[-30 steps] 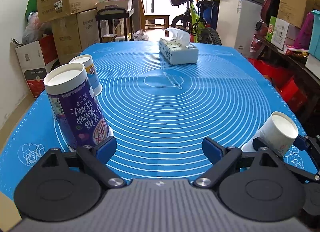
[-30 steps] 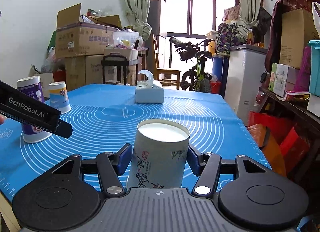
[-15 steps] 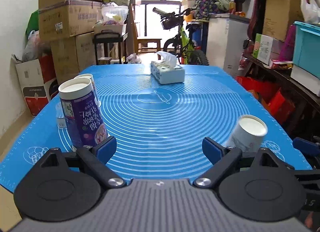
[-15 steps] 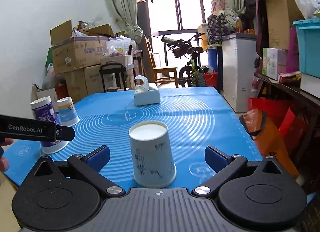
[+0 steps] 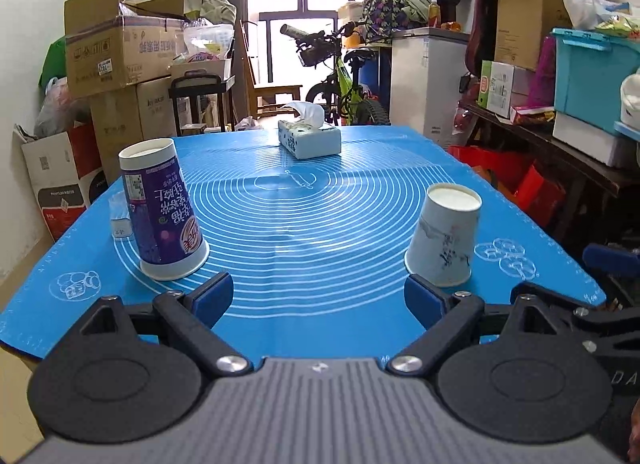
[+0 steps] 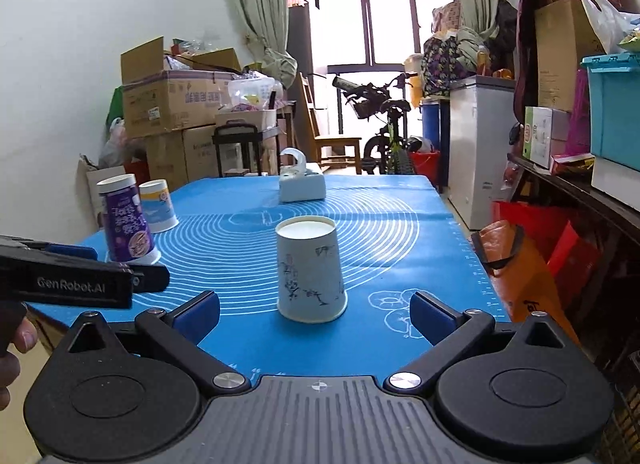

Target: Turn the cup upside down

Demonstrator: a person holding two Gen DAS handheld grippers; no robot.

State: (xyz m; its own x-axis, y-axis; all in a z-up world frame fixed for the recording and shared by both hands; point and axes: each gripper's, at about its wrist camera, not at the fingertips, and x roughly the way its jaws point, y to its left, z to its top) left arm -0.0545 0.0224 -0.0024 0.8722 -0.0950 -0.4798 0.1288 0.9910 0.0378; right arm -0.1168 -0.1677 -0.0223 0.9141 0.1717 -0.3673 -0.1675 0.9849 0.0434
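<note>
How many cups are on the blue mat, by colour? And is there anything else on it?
White cup with ink drawings: 1
Purple cup: 1
Yellow-and-blue cup: 1
Tissue box: 1
Small clear cup: 1
Total: 5 things on the blue mat, 4 of them cups.

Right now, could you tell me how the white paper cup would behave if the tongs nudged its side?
The white cup looks like thin paper, so probably light; it would likely slide on the blue mat. Standing on its wider rim, it seems fairly stable, though a high nudge might tip it.
</note>
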